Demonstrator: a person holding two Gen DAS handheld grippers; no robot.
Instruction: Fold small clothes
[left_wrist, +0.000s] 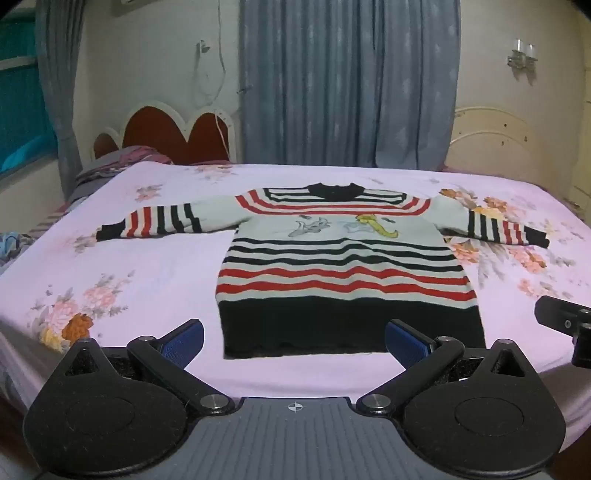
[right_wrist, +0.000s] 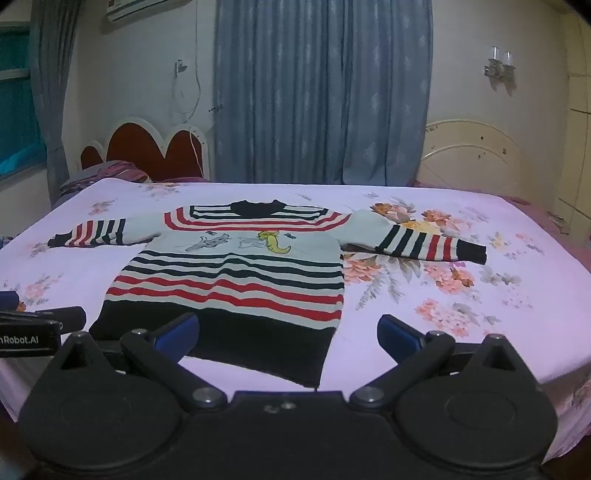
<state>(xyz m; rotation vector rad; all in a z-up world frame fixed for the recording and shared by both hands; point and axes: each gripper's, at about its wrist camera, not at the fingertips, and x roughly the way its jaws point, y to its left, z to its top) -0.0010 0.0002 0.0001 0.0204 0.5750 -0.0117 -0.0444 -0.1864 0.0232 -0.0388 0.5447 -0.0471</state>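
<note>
A small striped sweater (left_wrist: 340, 258) lies flat on the bed, front up, both sleeves spread out sideways, its black hem nearest me. It has red and black stripes and a cartoon print on the chest. My left gripper (left_wrist: 293, 341) hovers open just in front of the hem, blue pads wide apart with nothing between them. In the right wrist view the same sweater (right_wrist: 236, 273) sits left of centre, and my right gripper (right_wrist: 286, 334) is open over its lower right corner without touching it. The right gripper's edge (left_wrist: 565, 325) shows at the far right of the left wrist view.
The bed's pink floral sheet (left_wrist: 140, 266) spreads wide on both sides of the sweater. A red heart-shaped headboard (left_wrist: 166, 136) and bunched bedding stand at the back left, blue curtains (left_wrist: 343, 85) behind, a cream headboard (left_wrist: 495, 136) at the back right.
</note>
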